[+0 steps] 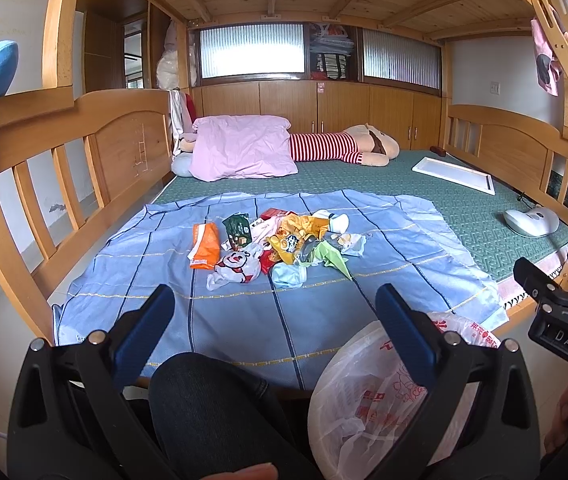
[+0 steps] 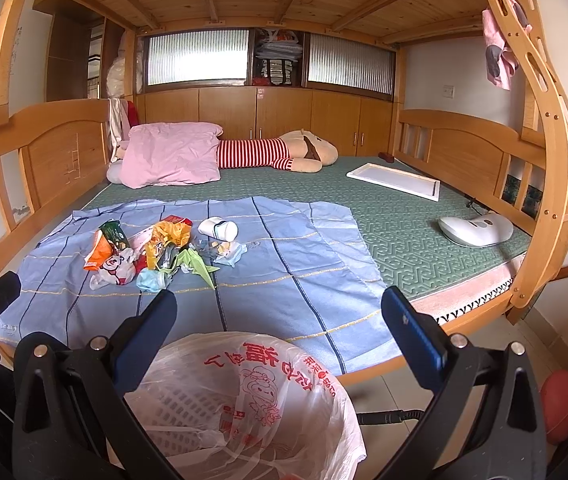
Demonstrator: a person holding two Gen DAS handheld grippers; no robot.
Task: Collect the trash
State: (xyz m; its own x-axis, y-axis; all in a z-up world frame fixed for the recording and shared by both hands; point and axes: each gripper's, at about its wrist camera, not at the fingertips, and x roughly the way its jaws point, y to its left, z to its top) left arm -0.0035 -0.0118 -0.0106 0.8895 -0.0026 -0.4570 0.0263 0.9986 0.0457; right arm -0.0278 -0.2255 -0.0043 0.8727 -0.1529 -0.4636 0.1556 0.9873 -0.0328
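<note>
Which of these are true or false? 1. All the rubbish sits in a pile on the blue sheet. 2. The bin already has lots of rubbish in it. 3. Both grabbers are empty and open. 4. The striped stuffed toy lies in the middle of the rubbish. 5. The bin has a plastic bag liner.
1. True: the rubbish pile lies on the blue sheet.
2. False: the bin looks empty.
3. True: the left gripper and right gripper hold nothing, jaws wide apart.
4. False: the stuffed toy lies far back beside the pink pillow.
5. True: a printed plastic bag lines it.
</note>
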